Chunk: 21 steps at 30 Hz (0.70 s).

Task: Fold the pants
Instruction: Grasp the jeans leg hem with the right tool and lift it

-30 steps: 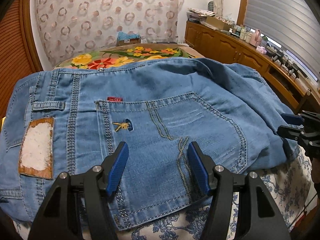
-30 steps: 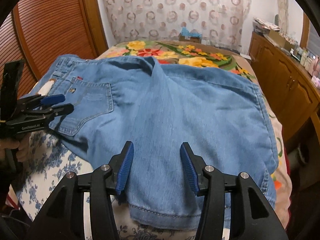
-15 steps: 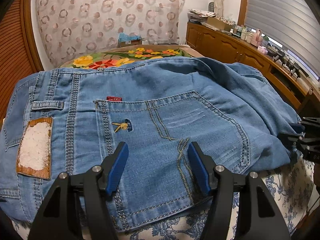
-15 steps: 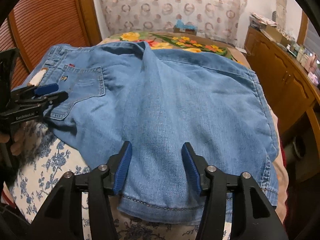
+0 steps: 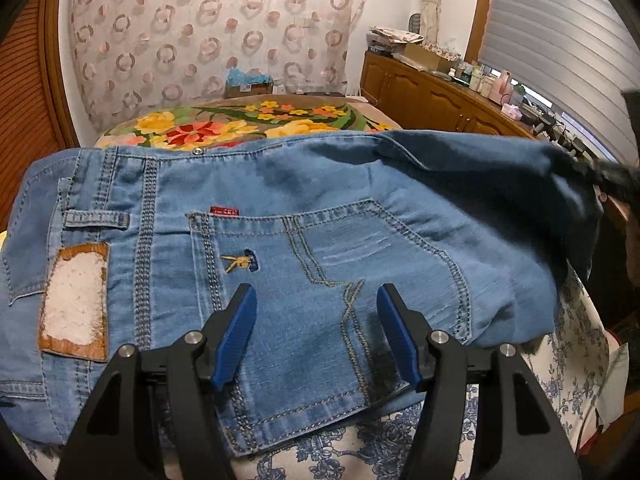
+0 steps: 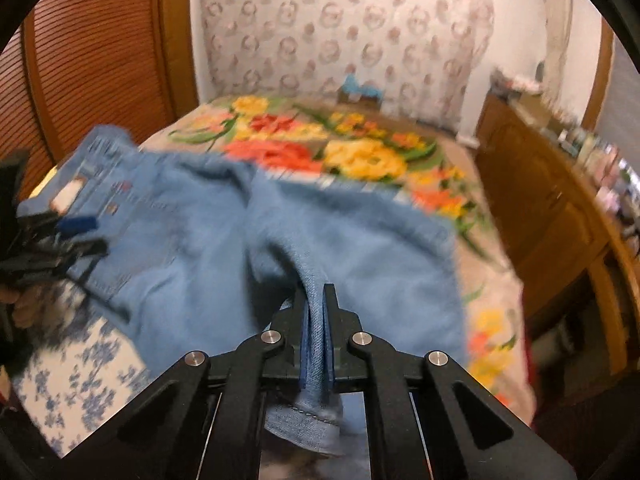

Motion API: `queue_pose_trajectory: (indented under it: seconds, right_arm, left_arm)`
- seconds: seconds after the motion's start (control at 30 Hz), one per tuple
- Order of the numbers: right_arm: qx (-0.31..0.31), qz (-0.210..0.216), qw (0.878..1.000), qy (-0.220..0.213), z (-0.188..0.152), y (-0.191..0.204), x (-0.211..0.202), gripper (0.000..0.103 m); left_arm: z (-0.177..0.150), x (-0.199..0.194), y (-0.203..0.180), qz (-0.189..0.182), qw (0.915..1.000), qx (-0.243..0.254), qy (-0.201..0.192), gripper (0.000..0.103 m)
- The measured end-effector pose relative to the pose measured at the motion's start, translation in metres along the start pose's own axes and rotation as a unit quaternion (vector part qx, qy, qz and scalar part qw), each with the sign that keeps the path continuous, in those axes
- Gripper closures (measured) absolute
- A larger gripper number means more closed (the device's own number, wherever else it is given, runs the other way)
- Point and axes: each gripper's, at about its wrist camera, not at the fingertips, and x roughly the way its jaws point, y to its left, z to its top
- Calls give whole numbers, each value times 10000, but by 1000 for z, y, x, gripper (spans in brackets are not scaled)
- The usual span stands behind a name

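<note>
Pants (image 5: 312, 216) lie spread on the bed (image 6: 360, 152). Your right gripper (image 6: 316, 344) has its fingers pinching the leg hem, lifted. Left gripper (image 5: 316, 336) hovers over the back pocket, fingers spread, gripping nothing. Next: carry the hem toward the waistband, likely pinning with the left.

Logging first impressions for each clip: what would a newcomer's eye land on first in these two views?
Blue jeans spread across the bed fill both views, back pocket and a worn patch facing up. The right gripper is shut on a pinched fold near the leg hem, while the left gripper hangs open over the pocket. Behind lies a bright floral blanket.
</note>
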Motion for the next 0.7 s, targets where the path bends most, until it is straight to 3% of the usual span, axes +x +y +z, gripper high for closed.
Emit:
queue_pose_trajectory:
  seconds: [0.23,0.57,0.7]
  right_arm:
    - [291,-45,9996,-6,38,-36,25,100]
    - [388,-358,9983,249,47,-68,87,99]
    - [709,-560,9954,310,44,-86,94,79]
  left_arm:
    - [4,-7,1,-26,10000,7,-75,41]
    - [3,-6,6,36,10000,-48,-13,41]
    - [0,-4,8,55,9999,-73,43,41]
